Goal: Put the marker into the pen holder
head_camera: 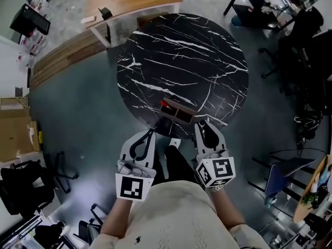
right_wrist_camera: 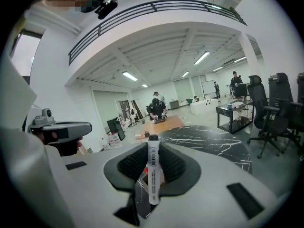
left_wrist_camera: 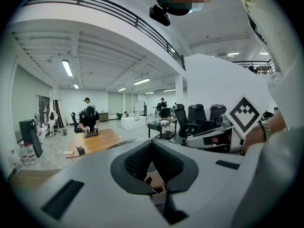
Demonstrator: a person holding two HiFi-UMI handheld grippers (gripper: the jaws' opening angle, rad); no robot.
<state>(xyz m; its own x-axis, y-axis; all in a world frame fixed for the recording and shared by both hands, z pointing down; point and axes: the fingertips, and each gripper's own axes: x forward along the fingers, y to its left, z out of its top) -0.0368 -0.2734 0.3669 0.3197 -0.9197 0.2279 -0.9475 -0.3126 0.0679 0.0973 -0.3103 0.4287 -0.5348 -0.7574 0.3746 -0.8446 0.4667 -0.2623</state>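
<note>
No legible text or numbers. Marker (right_wrist_camera: 153,175) bears a barcode label; its print is too small to read.

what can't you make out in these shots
- Marker: in the head view it is hidden inside the right gripper. In the right gripper view its barcode print is too small to read.
- Pen holder: the head view is too small to tell what the red item inside is. The left gripper view shows only a sliver of it, behind the left gripper.
</note>
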